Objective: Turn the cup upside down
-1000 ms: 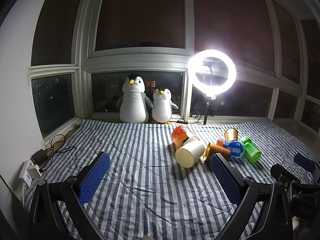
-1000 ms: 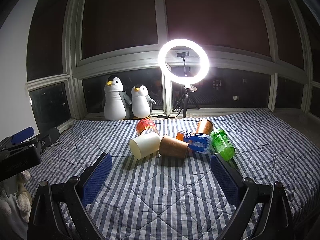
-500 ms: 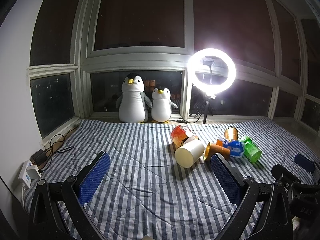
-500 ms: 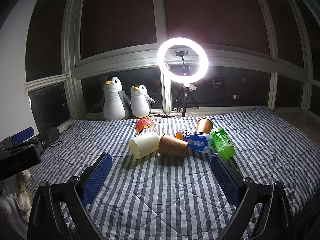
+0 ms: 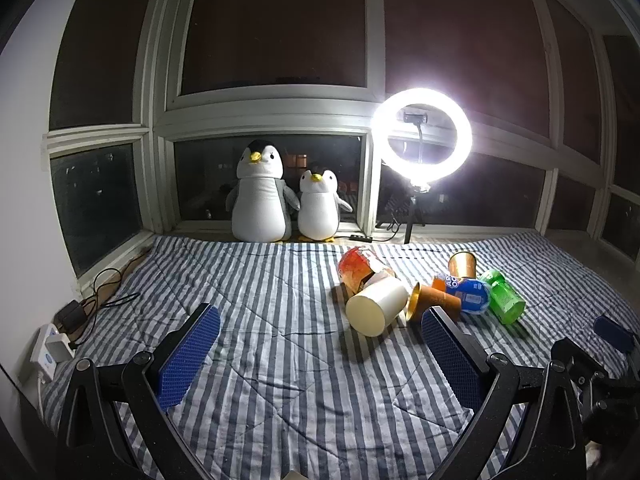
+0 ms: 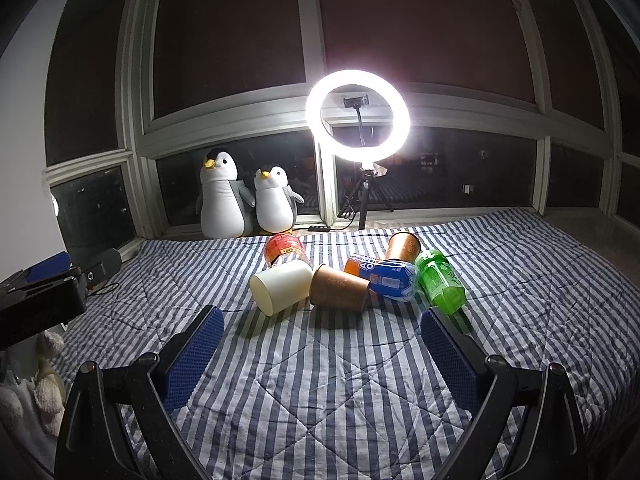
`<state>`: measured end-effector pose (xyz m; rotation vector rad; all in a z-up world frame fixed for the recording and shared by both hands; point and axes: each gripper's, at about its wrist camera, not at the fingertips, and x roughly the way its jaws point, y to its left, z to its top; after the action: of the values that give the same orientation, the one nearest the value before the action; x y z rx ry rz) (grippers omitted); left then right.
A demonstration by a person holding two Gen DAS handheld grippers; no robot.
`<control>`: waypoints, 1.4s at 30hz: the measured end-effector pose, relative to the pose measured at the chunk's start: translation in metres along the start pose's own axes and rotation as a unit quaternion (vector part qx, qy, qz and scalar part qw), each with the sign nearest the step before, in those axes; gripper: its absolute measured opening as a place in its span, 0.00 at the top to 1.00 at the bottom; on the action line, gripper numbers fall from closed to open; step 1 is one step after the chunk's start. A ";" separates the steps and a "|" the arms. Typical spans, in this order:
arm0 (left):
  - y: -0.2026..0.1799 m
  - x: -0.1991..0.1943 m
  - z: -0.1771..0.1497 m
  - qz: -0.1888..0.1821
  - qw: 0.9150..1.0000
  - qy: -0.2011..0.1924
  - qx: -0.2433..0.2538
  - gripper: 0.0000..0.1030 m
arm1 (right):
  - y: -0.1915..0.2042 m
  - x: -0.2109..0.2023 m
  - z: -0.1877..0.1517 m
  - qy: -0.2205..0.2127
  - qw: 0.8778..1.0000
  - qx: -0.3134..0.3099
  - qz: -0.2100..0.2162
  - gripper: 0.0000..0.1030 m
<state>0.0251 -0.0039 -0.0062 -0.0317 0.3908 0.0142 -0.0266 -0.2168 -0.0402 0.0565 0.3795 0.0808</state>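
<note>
A white cup point(image 5: 377, 304) point(image 6: 281, 286) lies on its side on the striped blanket. A brown paper cup point(image 6: 339, 288) point(image 5: 431, 301) lies on its side next to it, touching it. Another brown cup point(image 6: 404, 245) point(image 5: 462, 264) lies behind the bottles. My left gripper point(image 5: 320, 354) is open and empty, well short of the cups. My right gripper point(image 6: 320, 354) is open and empty, in front of the cups. Each gripper shows at the edge of the other's view.
A red-labelled bottle point(image 6: 285, 249), a blue and orange bottle point(image 6: 382, 276) and a green bottle point(image 6: 440, 276) lie among the cups. Two plush penguins point(image 5: 276, 200) and a ring light point(image 6: 358, 116) stand at the window. A power strip and cables point(image 5: 60, 336) lie at the left.
Both grippers have drifted very slightly; the view shifts a little. The cups and bottles have not moved. Both grippers stay open.
</note>
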 end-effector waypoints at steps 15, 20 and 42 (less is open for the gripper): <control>-0.015 0.034 0.012 -0.003 1.000 0.012 0.012 0.01 | -0.010 0.009 0.002 0.007 1.000 0.009 -0.009 0.05; -0.015 0.052 0.016 -0.010 0.999 0.029 0.009 0.01 | -0.015 0.014 0.002 0.010 1.000 0.011 -0.013 0.05; -0.004 0.301 0.059 -0.059 0.957 0.265 -0.105 0.01 | -0.052 0.033 -0.007 0.031 0.998 0.039 -0.043 0.04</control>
<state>0.3260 -0.0032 -0.0666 -0.2726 0.9226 -0.0732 0.0047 -0.2658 -0.0627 0.1147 0.4462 -0.0164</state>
